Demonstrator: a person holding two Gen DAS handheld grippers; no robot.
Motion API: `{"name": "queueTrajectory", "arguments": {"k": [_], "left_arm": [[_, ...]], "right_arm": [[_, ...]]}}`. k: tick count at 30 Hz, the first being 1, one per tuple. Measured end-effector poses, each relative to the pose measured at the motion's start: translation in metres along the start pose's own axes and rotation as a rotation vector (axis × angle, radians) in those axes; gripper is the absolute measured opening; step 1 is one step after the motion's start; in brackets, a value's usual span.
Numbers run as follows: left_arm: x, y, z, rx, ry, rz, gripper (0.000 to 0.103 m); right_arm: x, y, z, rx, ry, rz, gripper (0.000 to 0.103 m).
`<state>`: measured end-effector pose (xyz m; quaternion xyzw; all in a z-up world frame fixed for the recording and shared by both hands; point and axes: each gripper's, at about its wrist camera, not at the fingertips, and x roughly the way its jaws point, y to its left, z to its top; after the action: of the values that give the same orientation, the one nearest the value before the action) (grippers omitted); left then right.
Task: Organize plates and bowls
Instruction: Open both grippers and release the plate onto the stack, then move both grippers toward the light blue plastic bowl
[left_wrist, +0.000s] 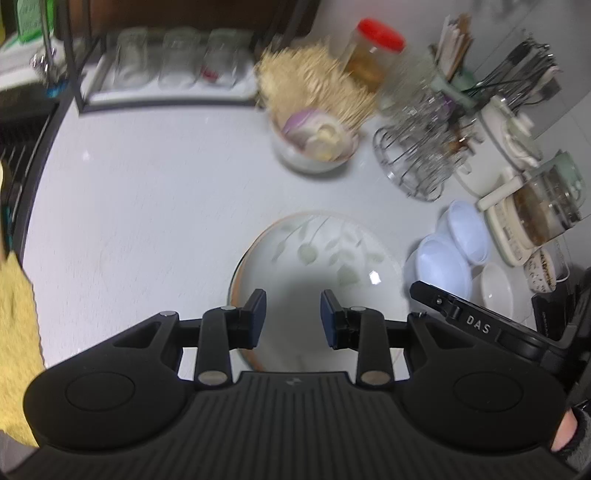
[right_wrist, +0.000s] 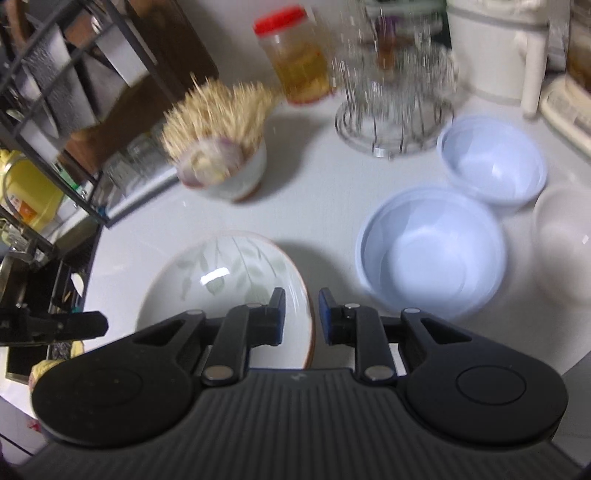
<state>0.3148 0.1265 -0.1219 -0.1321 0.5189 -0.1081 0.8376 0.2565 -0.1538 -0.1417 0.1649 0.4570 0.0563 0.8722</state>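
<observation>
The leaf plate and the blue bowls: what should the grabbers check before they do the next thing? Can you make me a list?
1. Left gripper empty, pads apart: ok.
2. Right gripper empty: ok, nothing sits in the narrow gap.
3. Leaf plate resting flat on the counter: ok.
4. Two blue bowls upright beside the plate: ok.
5. Right gripper lined up with the plate's rim: cannot tell.
6. Toothpick cup out of the way: ok, it stands behind the plate.
</observation>
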Motion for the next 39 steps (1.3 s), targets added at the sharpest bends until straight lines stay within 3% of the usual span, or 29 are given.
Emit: {"name": "queueTrajectory", "arguments": {"k": [8, 17, 31, 39], "left_arm": [[-0.030, -0.042, 0.002, 0.079, -0.103, -0.029, 0.036], [-0.043, -0.079, -0.015, 0.151, -0.142, -0.032, 0.036], [-0.049, -0.119, -0.053, 0.150, -0.132, -0.033, 0.036], [-0.043, -0.133, -0.056, 0.217, -0.101, -0.072, 0.036]], "right_arm": [[-0.065, 0.007, 0.013, -0.052, -0.157, 0.009, 0.023], [-0.122, -0.004, 0.005, -0.064, -0.274, 0.008, 0.023], [-0.153, -0.033, -0.024, -0.077, -0.292, 0.004, 0.023], [-0.163, -0.043, -0.037, -0.031, -0.289, -0.038, 0.024]]}}
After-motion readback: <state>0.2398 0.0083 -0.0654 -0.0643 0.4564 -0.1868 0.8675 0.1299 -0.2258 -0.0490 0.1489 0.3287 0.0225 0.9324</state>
